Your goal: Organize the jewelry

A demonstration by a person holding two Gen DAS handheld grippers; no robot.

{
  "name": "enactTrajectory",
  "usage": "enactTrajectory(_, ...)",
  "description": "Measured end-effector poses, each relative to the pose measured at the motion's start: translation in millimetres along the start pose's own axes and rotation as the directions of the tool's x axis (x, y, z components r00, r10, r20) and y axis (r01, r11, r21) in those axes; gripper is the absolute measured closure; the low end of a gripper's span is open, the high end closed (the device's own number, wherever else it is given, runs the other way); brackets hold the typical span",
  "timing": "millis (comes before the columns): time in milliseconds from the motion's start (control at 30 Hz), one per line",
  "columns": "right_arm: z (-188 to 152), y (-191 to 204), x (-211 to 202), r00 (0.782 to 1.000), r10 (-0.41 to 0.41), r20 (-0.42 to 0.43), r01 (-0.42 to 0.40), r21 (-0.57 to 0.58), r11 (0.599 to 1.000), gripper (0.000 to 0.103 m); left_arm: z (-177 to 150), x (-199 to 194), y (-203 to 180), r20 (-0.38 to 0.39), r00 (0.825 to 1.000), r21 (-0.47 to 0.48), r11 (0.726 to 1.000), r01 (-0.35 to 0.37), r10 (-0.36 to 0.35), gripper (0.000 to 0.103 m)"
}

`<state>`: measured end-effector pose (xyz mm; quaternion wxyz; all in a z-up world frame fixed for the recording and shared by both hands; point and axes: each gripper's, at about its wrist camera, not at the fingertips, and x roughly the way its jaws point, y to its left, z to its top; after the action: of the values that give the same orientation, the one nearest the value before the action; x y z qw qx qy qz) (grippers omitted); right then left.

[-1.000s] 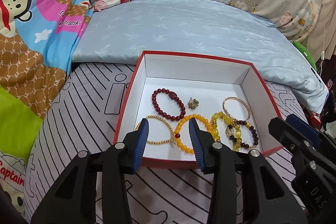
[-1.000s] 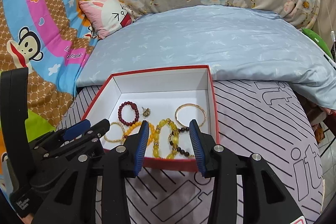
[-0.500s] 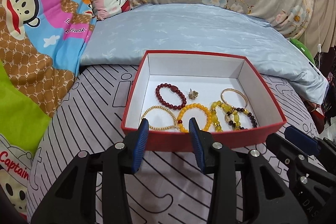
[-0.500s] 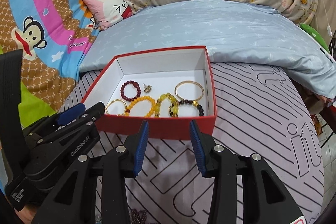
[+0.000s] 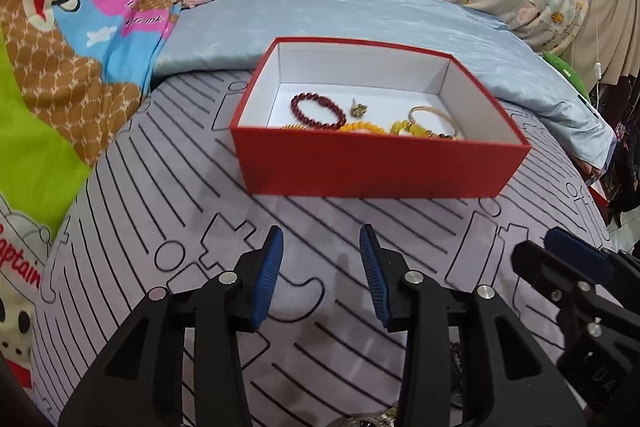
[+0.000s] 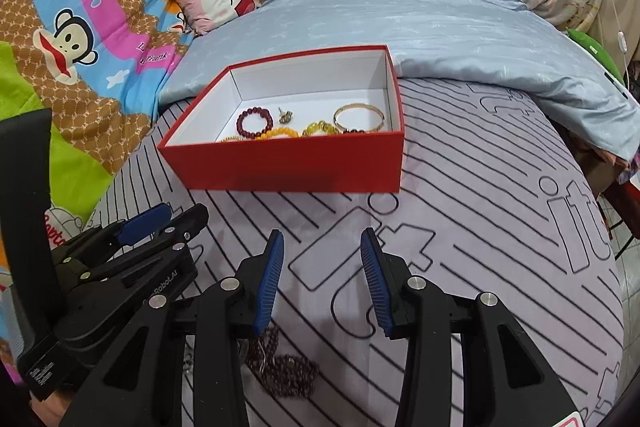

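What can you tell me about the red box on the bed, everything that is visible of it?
The red box is a shallow rectangular tray, apparently cardboard, red outside and white inside, with no lid on it. It sits flat on the striped grey cover, its far edge near the pale blue quilt. Several bracelets lie on its floor, among them a dark red bead bracelet and a thin gold bangle. Neither claw touches it.

Left gripper (image 5: 320, 263): jaws parted, nothing between the blue ribbed pads (image 5: 267, 279); black fingers level, pointing to the far side. Right gripper (image 6: 322, 267): jaws likewise parted, empty, blue pads (image 6: 376, 287) facing each other. The two sit side by side, close, left one visible at the near-left edge of the right wrist view.
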<state>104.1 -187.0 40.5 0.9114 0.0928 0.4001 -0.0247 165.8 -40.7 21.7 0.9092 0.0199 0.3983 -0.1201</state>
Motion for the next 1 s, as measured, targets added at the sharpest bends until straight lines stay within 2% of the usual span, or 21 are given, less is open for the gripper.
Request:
enactTrajectory(433,-33,7,-8,0.999,0.002,-0.040,-0.004,-0.036,0.999,0.063,-36,2,15,-0.056,0.998,-0.016,0.999,-0.031,0.030,0.065)
enactTrajectory(833,-66,9,-10,0.995,0.005,-0.097,-0.010,-0.047,0.999,0.063,-59,-20,4,-0.067,0.998,0.027,1.000,0.005,-0.003,0.065)
enactTrajectory(1000,-73,12,-12,0.994,0.016,-0.104,-0.021,-0.055,0.998,0.063,-67,-34,0,-0.060,0.998,0.041,0.999,0.027,-0.024,0.057)
